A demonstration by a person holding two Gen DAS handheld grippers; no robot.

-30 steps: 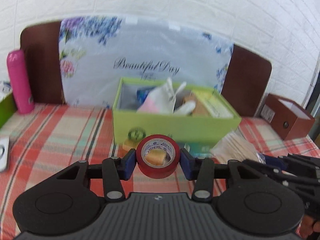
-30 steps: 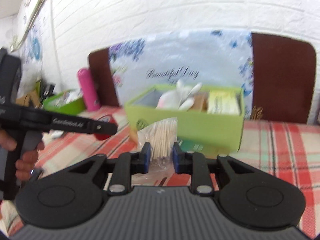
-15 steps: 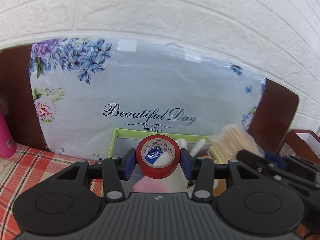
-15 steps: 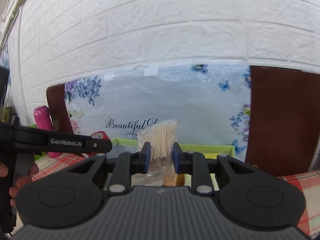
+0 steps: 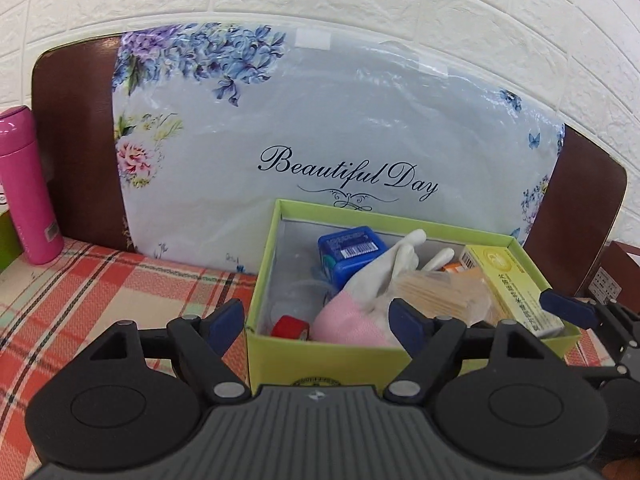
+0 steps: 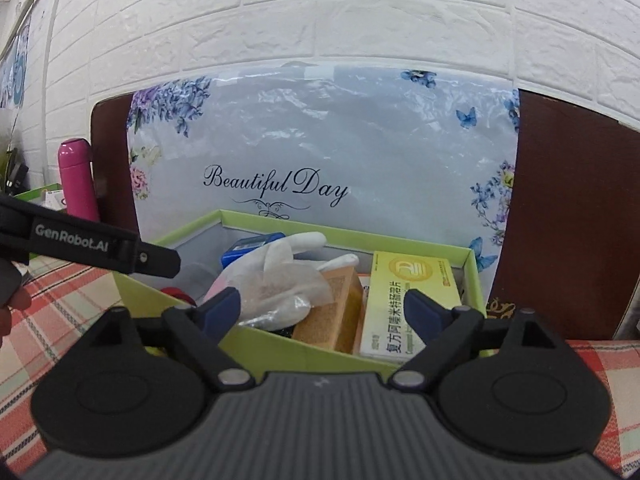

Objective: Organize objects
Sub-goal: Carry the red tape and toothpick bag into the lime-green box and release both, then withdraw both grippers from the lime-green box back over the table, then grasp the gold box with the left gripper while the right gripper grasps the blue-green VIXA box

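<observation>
Now both grippers hang over the green box with nothing between their fingers; the left gripper and right gripper have just spread wide. Red tape lies inside at the box's near left corner, beside a glove. Toothpicks rest on the glove, toward the yellow carton along the right wall. Behind stands a floral bag; a pink bottle is far left on the table.

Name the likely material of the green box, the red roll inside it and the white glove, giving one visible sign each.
Green box: probably matte cardboard, with thin folded walls.
Red roll: probably glossy plastic tape.
White glove: apparently rubber or latex, limp and smooth.
</observation>
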